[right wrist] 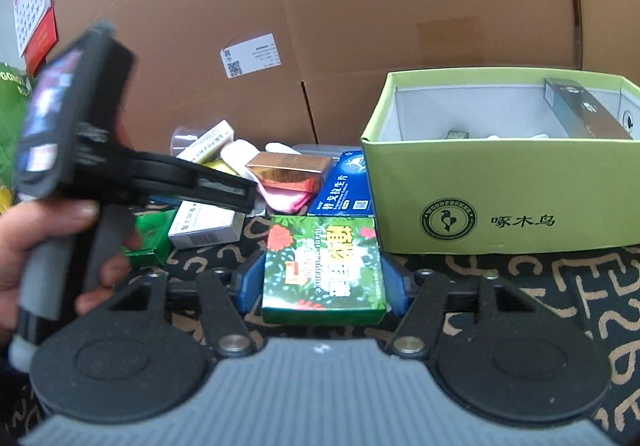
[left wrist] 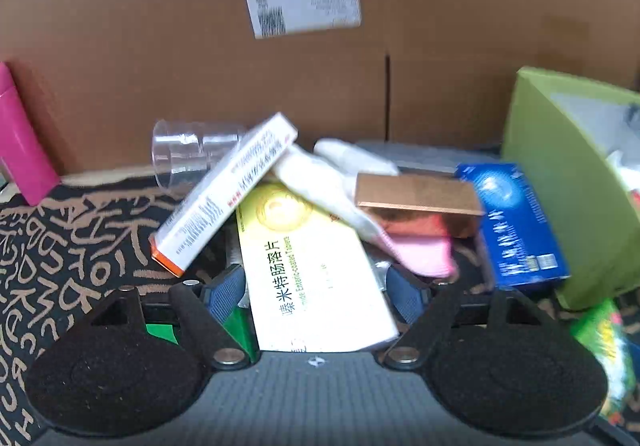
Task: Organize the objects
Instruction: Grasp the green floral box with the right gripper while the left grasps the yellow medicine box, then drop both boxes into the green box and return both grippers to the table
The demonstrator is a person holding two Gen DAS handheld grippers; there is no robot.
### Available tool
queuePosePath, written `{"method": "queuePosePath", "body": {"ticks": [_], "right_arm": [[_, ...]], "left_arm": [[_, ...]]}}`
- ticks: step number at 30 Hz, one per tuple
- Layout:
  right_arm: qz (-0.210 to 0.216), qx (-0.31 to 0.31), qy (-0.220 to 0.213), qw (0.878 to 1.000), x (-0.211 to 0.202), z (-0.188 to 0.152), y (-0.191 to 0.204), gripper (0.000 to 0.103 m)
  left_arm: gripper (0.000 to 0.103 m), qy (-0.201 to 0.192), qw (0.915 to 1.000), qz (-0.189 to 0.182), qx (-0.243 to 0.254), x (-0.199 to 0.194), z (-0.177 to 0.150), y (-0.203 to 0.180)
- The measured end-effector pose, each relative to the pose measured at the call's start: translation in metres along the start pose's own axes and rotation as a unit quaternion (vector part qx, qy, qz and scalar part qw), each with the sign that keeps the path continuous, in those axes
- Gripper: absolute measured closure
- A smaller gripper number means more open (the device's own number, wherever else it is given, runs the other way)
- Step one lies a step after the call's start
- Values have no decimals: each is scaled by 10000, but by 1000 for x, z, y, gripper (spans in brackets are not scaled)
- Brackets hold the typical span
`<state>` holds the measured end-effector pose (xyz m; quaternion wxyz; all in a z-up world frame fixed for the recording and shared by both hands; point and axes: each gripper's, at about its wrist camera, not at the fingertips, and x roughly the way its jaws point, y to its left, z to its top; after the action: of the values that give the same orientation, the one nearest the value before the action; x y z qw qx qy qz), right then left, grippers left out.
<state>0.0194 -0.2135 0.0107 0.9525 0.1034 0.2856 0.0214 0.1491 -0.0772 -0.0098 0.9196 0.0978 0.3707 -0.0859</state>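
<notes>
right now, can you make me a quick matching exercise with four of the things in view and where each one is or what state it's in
Things:
1. yellow medicine box
2. floral green box
3. clear plastic cup
4. dark slim box

Places or states:
a. lying on its side by the cardboard wall
b. between the left gripper's fingers
c. inside the green shoebox
d. between the right gripper's fingers

Pairs: 1-b, 2-d, 3-a, 4-c

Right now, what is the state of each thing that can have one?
Left gripper: shut on yellow box.
Right gripper: shut on flowered box.
Green box: open, no lid.
Clear cup: lying on its side.
White box: tilted, leaning.
</notes>
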Motion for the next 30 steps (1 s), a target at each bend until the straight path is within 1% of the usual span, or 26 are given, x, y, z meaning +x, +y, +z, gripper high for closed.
{"method": "queuePosePath", "body": {"ticks": [1, 3, 4, 5, 6, 10, 14, 16, 18, 20, 22, 24, 26, 28, 30], "right_arm": [[20, 12, -6, 10000, -1, 0, 0, 43], [60, 45, -17, 10000, -4, -1, -2, 43], [75, 69, -39, 9999, -5, -1, -2, 43], [72, 73, -62, 9999, -7, -1, -3, 43], [67, 61, -73, 9999, -8, 0, -3, 43], [-32, 113, -126, 9999, -13, 1, -6, 43], [-190, 144, -82, 9997, -17, -2, -8, 43], [-255, 105, 5, 9996, -17, -5, -5, 43], [-354, 58, 82, 9993, -17, -10, 0, 43], [-427, 26, 198, 9989, -19, -17, 2, 43], [-478, 76, 293, 9984, -23, -25, 1, 43], [-475, 140, 327, 9982, -31, -31, -1, 43], [-476, 206, 280, 9983, -41, -30, -4, 43], [-455, 286, 147, 9984, -55, -21, -8, 43], [-429, 369, -21, 9984, -67, -4, -14, 43]], "left_arm": [[21, 76, 10000, 6, -8, 6, 0, 0], [18, 43, 9999, -21, -94, 10, 0, 4], [20, 77, 9998, -55, -197, 11, 1, 8], [26, 88, 9995, -88, -303, 8, 0, 11], [27, 78, 9995, -72, -302, 4, -2, 12], [29, -64, 9999, -123, -46, -32, -20, 7], [31, -206, 9988, -440, 76, -79, -52, 5], [33, -267, 9978, -573, 180, -95, -67, -2], [33, -278, 9982, -508, 138, -106, -81, -8], [32, -266, 9970, -719, 71, -111, -91, -10], [32, -267, 9962, -827, -36, -116, -96, -9], [32, -317, 9949, -959, -29, -123, -96, -8], [32, -434, 9933, -1072, -73, -135, -89, -8], [32, -642, 9913, -1145, -51, -148, -78, -12], [32, -910, 9887, -1187, -23, -159, -58, -19]]}}
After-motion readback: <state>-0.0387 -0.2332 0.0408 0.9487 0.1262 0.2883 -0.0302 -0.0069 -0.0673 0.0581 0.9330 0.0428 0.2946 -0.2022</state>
